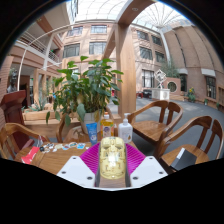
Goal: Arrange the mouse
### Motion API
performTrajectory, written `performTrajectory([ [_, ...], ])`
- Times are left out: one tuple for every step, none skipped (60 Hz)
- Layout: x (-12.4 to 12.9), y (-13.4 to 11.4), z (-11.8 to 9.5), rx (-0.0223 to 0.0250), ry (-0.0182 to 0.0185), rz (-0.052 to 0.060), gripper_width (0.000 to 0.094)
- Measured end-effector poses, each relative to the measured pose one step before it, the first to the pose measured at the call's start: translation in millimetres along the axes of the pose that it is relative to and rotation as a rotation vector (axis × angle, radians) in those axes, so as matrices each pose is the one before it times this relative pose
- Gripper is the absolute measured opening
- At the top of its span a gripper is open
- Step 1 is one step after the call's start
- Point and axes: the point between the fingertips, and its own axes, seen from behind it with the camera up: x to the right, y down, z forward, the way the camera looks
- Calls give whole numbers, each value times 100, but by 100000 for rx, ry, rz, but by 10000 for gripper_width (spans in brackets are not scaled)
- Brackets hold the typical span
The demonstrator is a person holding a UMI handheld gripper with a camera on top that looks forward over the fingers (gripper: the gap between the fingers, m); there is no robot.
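A pale yellow, translucent mouse [112, 158] sits between my gripper's [112, 160] two magenta pads [92, 158], which press against both of its sides. The gripper holds it lifted above the wooden table [50, 158]. The mouse points away from me, its front toward the bottles beyond the fingers. The fingers' white bases show below it.
Just beyond the fingers stand a blue-capped bottle [106, 122], a white bottle [125, 130] and a small blue cup [92, 131]. A large potted plant [85, 85] stands behind them. Wooden chairs [160, 118] ring the table; a dark device [185, 157] lies off to one side.
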Motion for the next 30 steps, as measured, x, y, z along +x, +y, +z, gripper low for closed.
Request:
performTrajectory([
  [-1065, -1352, -443, 1930, -963, 701, 342],
  [-737, -1011, -334, 1647, -1202, 404, 341],
  [-989, -892, -485, 1703, -1366, 486, 339],
  [-1031, -791, -457, 1550, -1467, 451, 340],
  [-1115, -626, -430, 1328, -1558, 338, 340],
  [-1226, -487, -383, 1008, -1640, 329, 340],
  [-1214, -267, -320, 614, -1708, 244, 340],
  [-1241, -113, -220, 273, -1723, 69, 340],
  [-1865, 333, -626, 670, -1490, 0, 339],
  [-857, -401, 512, -812, -1728, -306, 339],
  [-1216, 326, -31, -756, -1743, -190, 339],
  [-1209, 507, 27, -1008, -1708, -102, 339],
  [-1248, 677, 86, -1349, -1644, -219, 338],
  [-1493, 1454, -357, -1737, -1772, -383, 338],
  [-1152, 1054, 198, -2178, -1450, -333, 337],
  [-1186, 1181, 283, -2368, -1485, -205, 338],
  [-1169, 1255, 325, -2383, -1470, -83, 337],
  [-1759, 2628, 168, -1482, -1319, -26, 338],
  [-688, 156, 695, -3401, -1382, -50, 337],
  [-947, 1368, 445, -2874, -1349, -51, 337],
  [-878, 1457, 502, -2939, -1143, -141, 340],
  [-814, 1509, 478, -3106, -918, -316, 340],
  [-871, 1800, 468, -3155, -949, -371, 340],
  [-929, 2226, 903, -2291, -803, -226, 340],
  [-760, 882, 25, -2673, -327, -110, 340],
  [-602, 1182, 414, -2470, -401, -130, 340],
  [-489, 1132, 403, -2289, -133, -383, 340],
  [-403, 1046, 362, -2077, 121, -700, 341],
  [-164, 1083, 700, -1866, 241, -897, 341],
  [-254, 860, 315, -1542, 554, -808, 343],
])
